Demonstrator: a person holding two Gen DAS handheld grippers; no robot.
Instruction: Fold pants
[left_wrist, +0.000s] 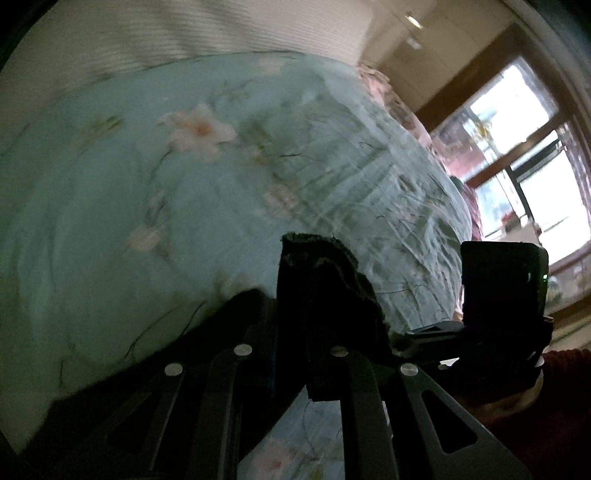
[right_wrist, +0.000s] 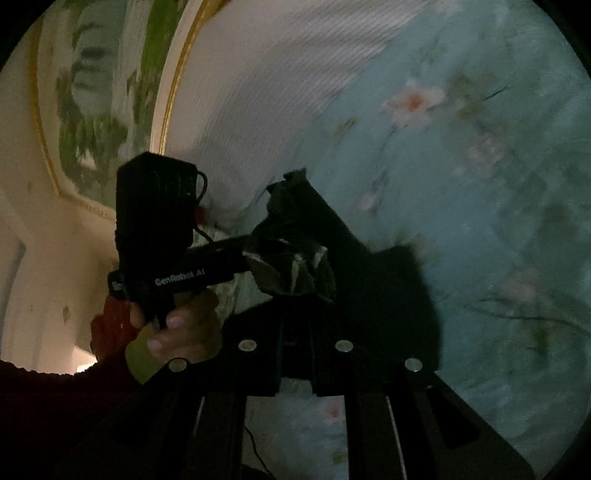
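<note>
— Control: State the location type.

— Operator: I assess it as a bedroom in a private home. From my left wrist feed I see a bed (left_wrist: 192, 177) under a pale blue-green cover printed with pink flowers, with a ribbed white headboard (left_wrist: 184, 33) behind it. A pink floral pillow (left_wrist: 380, 85) lies at the bed's far edge.

— Control: Further evidence?

— Operator: A large window (left_wrist: 517, 155) with dark frames admits daylight beside the bed, and a ceiling light (left_wrist: 413, 20) is recessed above. On my right wrist feed, a gilt-framed picture (right_wrist: 99, 103) of green foliage hangs on a cream wall (right_wrist: 44, 266). Lighting is dim; finer detail is blurred.
</note>
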